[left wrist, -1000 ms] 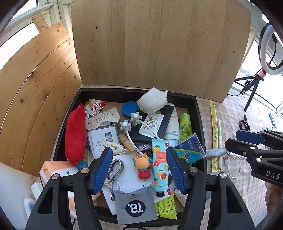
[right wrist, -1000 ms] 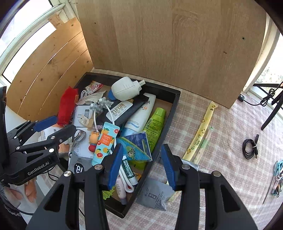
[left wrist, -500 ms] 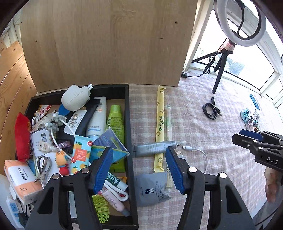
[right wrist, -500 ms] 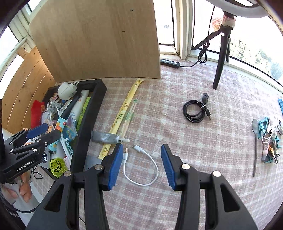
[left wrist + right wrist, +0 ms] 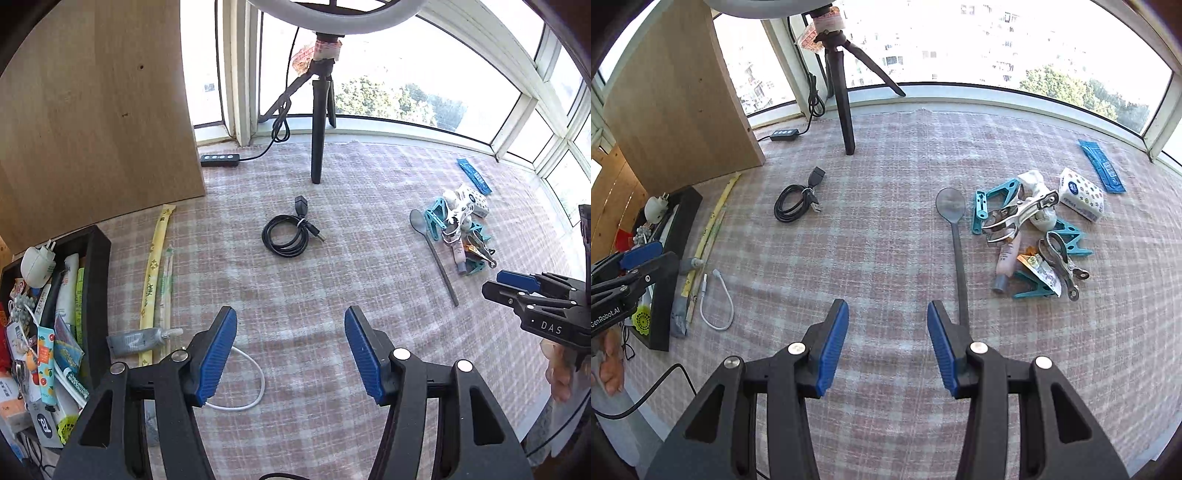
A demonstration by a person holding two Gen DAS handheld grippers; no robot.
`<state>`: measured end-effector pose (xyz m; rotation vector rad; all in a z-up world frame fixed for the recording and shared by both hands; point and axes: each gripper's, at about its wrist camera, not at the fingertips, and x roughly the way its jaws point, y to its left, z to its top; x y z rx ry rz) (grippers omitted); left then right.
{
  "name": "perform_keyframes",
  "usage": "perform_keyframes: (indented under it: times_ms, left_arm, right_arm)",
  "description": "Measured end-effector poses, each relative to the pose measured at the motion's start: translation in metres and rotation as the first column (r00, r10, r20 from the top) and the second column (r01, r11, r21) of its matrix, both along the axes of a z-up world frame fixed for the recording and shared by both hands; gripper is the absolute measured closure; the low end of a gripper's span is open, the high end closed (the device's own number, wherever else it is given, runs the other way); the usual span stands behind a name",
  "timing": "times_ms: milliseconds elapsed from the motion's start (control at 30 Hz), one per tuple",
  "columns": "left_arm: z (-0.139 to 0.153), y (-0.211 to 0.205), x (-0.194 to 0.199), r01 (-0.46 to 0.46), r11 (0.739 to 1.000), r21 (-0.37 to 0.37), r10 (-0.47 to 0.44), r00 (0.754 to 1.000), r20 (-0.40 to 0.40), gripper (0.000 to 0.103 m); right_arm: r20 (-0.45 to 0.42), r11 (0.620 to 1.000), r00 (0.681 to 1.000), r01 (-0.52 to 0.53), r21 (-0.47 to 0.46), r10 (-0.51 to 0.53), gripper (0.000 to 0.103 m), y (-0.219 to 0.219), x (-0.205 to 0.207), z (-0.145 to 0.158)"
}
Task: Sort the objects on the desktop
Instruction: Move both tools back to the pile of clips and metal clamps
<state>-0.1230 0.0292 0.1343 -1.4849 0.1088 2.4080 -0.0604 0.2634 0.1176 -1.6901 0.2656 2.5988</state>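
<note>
I hold both grippers, left (image 5: 290, 350) and right (image 5: 886, 341), spread wide and empty over the tablecloth (image 5: 886, 240). The spoon (image 5: 955, 236) lies just ahead of my right gripper.

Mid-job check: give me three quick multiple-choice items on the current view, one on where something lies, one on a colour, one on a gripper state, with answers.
1. Where does the coiled black cable lie?
A. Inside the black tray
B. On the checked cloth, apart from the tray
C. Between the right gripper's fingers

2. What colour are the plastic clips in the pile by the spoon?
A. Teal
B. Red
C. Yellow

3. How does the right gripper stand?
A. Shut on the spoon
B. Shut on nothing
C. Open and holding nothing

Answers:
1 B: the cable sits on bare cloth, well right of the black tray.
2 A: the clips among the metal clamps are teal.
3 C: the blue fingers stand wide apart with only cloth between them; the spoon handle runs behind the right finger, ungripped.
</note>
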Motion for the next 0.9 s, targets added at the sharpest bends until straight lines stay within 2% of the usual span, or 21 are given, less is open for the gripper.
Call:
perform_keyframes:
  times_ms: [133,300,400,500,667,900]
  left_arm:
    - [-0.001,0.054,0.000,0.050,0.999,-0.013,-0.050,0.999,0.003,0.049]
    - [-0.004,0.118,-0.008,0.104,0.994,-0.023,-0.103,0.995,0.013,0.053]
    - [-0.008,0.158,-0.016,0.146,0.988,-0.046,-0.145,0.989,0.024,0.060]
    - [-0.014,0.196,-0.026,0.199,0.978,-0.063,-0.197,0.980,0.039,0.061]
    - [-0.028,0.248,-0.044,0.282,0.951,-0.125,-0.276,0.959,0.061,0.061]
    - [-0.056,0.298,-0.057,0.402,0.891,-0.211,-0.389,0.916,0.101,0.060]
  right_arm:
    - [0.001,0.998,1.000,0.030,0.054,-0.030,0.060,0.058,0.010,-0.001]
    - [0.020,0.997,0.999,0.035,0.070,-0.036,0.062,0.118,0.015,-0.006]
    - [0.034,0.996,0.999,0.014,0.087,-0.017,0.072,0.143,0.014,-0.011]
    - [0.039,0.997,0.999,-0.004,0.078,0.001,0.072,0.164,0.010,-0.015]
    - [0.033,0.995,0.997,-0.065,0.078,0.063,0.072,0.190,-0.002,-0.024]
    - [0.052,0.984,0.983,-0.176,0.028,0.174,0.072,0.192,-0.024,-0.050]
